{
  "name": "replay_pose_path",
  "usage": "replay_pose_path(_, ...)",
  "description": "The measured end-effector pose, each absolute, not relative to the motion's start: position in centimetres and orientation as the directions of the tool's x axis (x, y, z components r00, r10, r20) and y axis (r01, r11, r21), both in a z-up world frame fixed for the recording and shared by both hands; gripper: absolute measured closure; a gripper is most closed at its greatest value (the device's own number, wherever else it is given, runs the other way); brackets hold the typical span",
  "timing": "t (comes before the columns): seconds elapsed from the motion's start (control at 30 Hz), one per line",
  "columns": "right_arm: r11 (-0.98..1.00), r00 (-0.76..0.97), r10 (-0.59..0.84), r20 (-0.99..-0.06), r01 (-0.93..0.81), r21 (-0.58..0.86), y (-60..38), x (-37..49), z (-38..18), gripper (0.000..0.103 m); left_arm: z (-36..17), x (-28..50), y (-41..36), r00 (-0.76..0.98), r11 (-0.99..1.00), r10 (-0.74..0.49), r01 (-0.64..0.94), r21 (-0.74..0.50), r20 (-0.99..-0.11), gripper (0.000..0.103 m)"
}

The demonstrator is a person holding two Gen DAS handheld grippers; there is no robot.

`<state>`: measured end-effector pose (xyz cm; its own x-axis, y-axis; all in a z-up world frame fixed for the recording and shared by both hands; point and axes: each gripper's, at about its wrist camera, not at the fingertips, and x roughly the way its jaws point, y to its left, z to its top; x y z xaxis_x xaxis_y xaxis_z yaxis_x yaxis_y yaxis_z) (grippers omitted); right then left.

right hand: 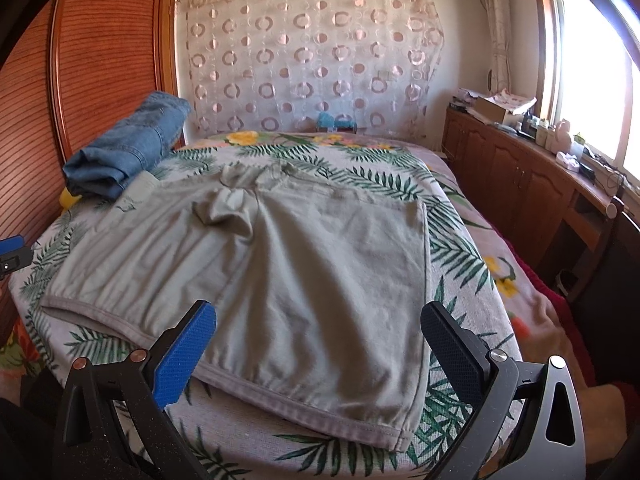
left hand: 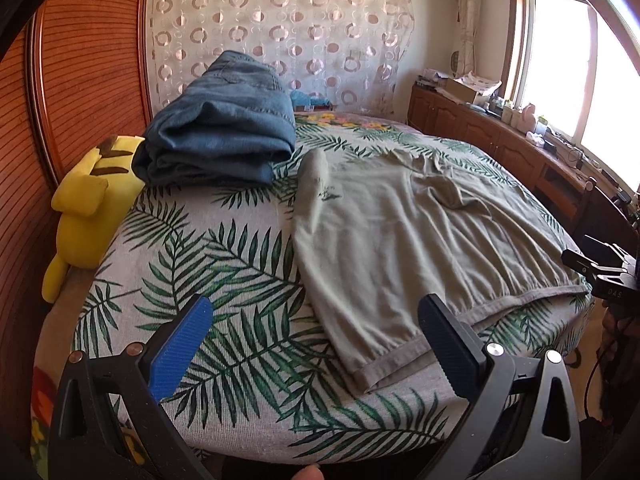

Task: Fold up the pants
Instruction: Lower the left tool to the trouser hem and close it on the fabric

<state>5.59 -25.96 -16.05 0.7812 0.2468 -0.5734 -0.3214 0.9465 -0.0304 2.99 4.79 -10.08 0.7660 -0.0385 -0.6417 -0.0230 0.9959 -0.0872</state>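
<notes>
Grey-green pants lie spread flat on the leaf-print bed, waist end far, leg cuffs toward me; they also show in the right wrist view. My left gripper is open and empty, above the near left cuff. My right gripper is open and empty, above the near cuff of the right leg. The right gripper's tip shows at the right edge of the left wrist view; the left gripper's blue tip shows at the left edge of the right wrist view.
Folded blue jeans lie at the bed's far left, also seen in the right wrist view. A yellow plush toy lies by the wooden wardrobe. A wooden cabinet with clutter runs under the window on the right.
</notes>
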Motion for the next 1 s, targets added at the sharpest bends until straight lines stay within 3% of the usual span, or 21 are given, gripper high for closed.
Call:
replay_pose_path(0.3, 0.94, 0.752, 0.245, -0.612, -0.339, -0.039, -25.5, 4.5, -15.4, 0.001, -11.3, 2.6, 4.7, 0.729, 0.993, -0.098, 0.031, -0.111, -0.677, 0.016)
replay_pose_path(0.63, 0.937, 0.731, 0.253, -0.634, -0.348, -0.029, -26.7, 3.6, -15.7, 0.001, -12.5, 2.1, 3.8, 0.682, 0.983, -0.179, 0.098, -0.153, -0.709, 0.056)
replay_pose_path(1.0, 0.936, 0.729, 0.272, -0.628, -0.351, -0.002, -28.5, 3.6, -15.5, 0.001, -12.5, 2.6, 2.9, 0.68, 0.99, -0.138, 0.111, -0.085, -0.721, 0.06)
